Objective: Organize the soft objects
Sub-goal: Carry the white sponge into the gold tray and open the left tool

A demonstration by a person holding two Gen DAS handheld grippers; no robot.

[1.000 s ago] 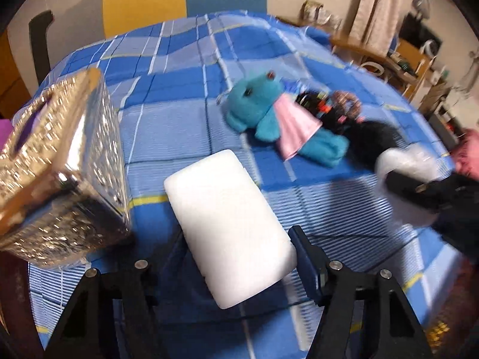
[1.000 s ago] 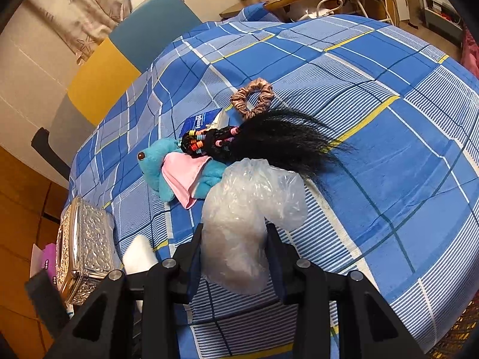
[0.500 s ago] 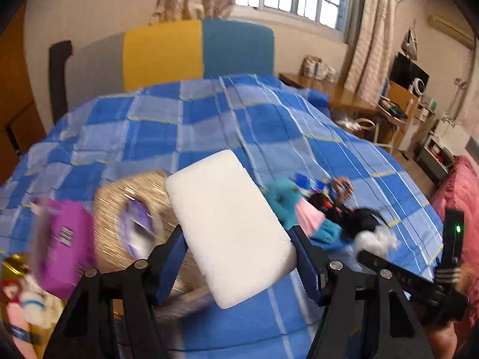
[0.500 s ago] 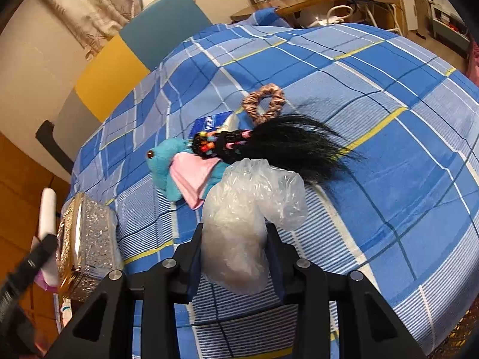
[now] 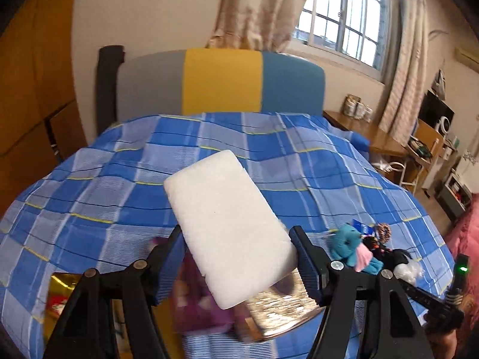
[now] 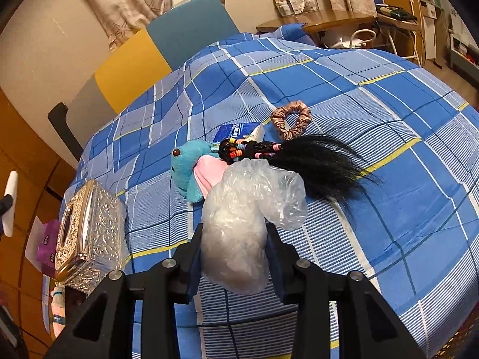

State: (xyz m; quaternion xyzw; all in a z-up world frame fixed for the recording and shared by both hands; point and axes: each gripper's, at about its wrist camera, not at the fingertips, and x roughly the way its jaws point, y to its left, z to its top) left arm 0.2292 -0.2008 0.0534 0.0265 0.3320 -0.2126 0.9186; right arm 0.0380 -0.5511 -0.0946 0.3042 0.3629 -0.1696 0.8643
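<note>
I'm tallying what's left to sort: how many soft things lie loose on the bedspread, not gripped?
4: the teal plush toy, the black hairpiece overlapping it, the pink scrunchie beyond, and the tissue pack behind the plush. The gripped bag may hide more.

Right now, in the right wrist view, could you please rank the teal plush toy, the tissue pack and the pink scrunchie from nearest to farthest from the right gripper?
1. Teal plush toy, just beyond the right gripper, left of centre.
2. Tissue pack, behind the toy.
3. Pink scrunchie, farthest, up to the right.
</note>
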